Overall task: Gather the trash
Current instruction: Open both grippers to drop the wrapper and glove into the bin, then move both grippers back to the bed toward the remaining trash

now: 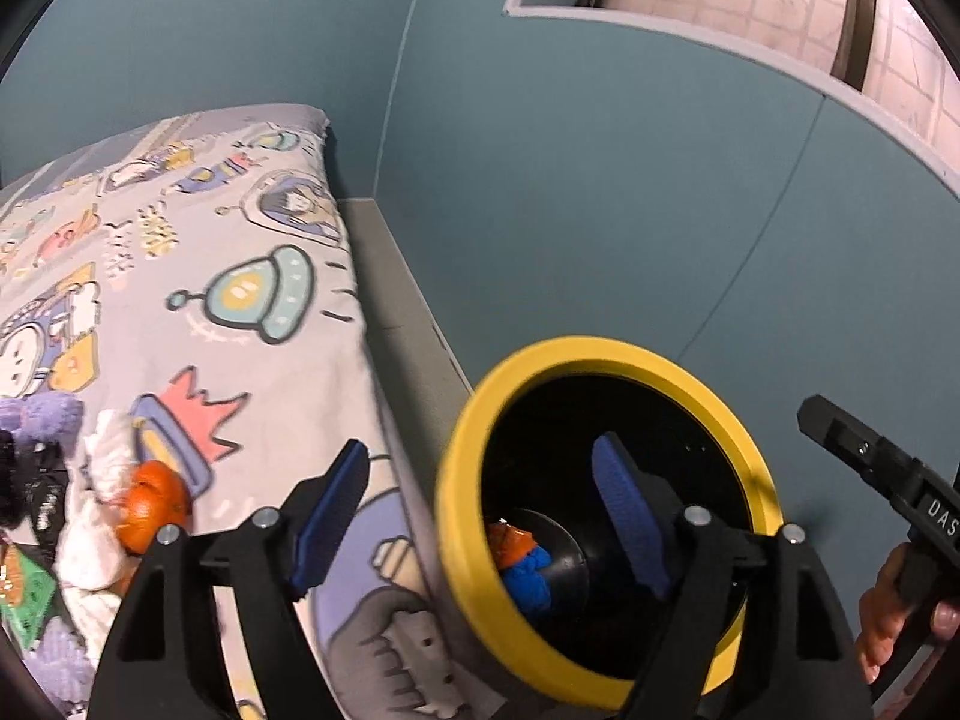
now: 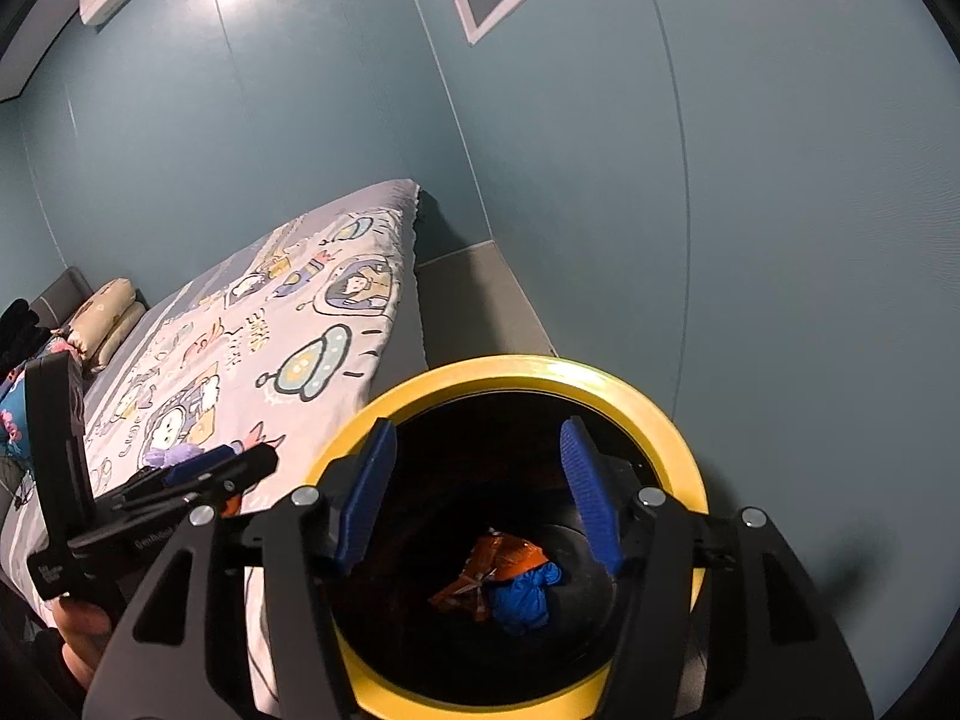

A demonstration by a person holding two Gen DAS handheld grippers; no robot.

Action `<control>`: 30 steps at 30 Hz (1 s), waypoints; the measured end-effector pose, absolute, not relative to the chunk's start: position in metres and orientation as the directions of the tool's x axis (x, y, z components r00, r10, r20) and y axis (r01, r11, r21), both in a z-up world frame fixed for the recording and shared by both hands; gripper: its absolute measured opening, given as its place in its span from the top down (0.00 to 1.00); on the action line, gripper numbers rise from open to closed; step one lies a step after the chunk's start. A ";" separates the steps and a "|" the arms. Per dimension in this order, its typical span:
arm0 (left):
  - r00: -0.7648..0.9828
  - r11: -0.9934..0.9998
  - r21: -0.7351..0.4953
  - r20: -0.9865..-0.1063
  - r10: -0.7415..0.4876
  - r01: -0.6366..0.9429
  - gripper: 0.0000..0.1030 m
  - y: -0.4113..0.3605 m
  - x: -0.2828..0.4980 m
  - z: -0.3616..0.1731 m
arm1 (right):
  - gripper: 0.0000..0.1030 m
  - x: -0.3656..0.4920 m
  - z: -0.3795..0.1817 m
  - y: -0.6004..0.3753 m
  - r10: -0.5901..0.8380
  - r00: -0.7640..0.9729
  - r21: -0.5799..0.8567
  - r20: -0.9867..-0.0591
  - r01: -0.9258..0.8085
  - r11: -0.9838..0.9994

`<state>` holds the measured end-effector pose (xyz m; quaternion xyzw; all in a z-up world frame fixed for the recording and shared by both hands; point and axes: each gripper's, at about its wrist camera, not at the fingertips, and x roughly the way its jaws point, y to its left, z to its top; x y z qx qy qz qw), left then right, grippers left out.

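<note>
bin: black w/ yellow rim [image 2: 528, 369], on floor just beside the bed [image 2: 252, 324]
in bin: orange wrapper [image 2: 501, 561] + blue crumpled thing [image 2: 525, 594] at the bottom
right gripper [image 2: 477, 498]: over the bin mouth, jaws spread, nothing btwn them
left gripper [image 1: 480, 522]: jaws apart, empty (one finger over bin, other over bed)
still on bed: orange [image 1: 153, 507], white tissue [image 1: 90, 552]
</note>
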<state>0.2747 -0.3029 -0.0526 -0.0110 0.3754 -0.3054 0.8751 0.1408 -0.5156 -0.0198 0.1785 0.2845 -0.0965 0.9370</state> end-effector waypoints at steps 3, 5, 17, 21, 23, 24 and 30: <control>0.563 0.826 -0.244 -0.631 -0.534 0.509 0.23 -0.283 0.266 -0.039 | 0.43 0.140 -0.011 -0.506 -0.068 0.829 0.279 -0.556 0.263 0.924; 0.591 0.839 -0.236 -0.618 -0.519 0.491 0.19 -0.266 0.263 -0.030 | 0.41 0.140 -0.005 -0.497 -0.060 0.835 0.274 -0.546 0.246 0.930; 0.718 0.922 -0.184 -0.582 -0.381 0.341 0.10 -0.161 0.261 0.002 | 0.35 0.142 0.033 -0.424 0.032 0.870 0.239 -0.492 0.100 0.966; 0.752 0.947 -0.159 -0.576 -0.319 0.280 0.09 -0.123 0.260 0.008 | 0.32 0.146 0.040 -0.398 0.068 0.871 0.229 -0.486 0.052 0.972; 0.769 0.958 -0.155 -0.571 -0.287 0.242 0.08 -0.101 0.259 0.010 | 0.32 0.148 0.042 -0.383 0.086 0.870 0.225 -0.486 0.029 0.974; 0.774 0.961 -0.156 -0.570 -0.277 0.229 0.08 -0.093 0.259 0.011 | 0.31 0.149 0.043 -0.377 0.093 0.869 0.223 -0.487 0.020 0.975; 0.795 0.982 -0.140 -0.578 -0.185 0.127 0.08 -0.037 0.260 0.006 | 0.31 0.160 0.038 -0.335 0.139 0.850 0.200 -0.509 -0.040 0.979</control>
